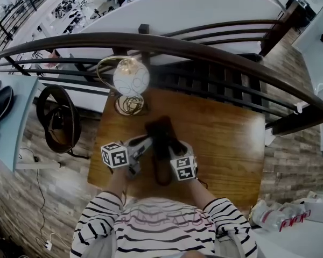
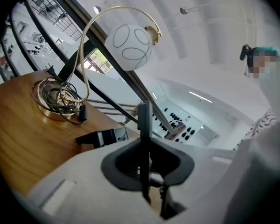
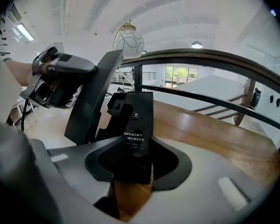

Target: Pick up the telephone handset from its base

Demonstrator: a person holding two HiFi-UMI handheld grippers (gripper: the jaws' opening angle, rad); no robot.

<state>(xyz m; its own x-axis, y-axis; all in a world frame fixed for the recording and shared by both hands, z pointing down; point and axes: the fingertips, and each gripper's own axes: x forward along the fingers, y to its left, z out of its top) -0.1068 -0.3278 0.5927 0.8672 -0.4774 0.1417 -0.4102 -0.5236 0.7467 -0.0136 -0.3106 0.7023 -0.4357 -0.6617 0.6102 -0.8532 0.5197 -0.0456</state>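
I am pinching the slim handset [image 3: 94, 94] near one end in my left gripper [image 2: 144, 139], slanting up just beside the base [image 3: 135, 120] that my right gripper [image 3: 137, 139] is clamping on the table [image 3: 214, 129], so the long free end is threatening to swing and twist out.

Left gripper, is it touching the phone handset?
Touching. The right gripper view shows the left gripper clamped on the handset near its top; the left gripper view shows its thin edge pinched between the jaws.
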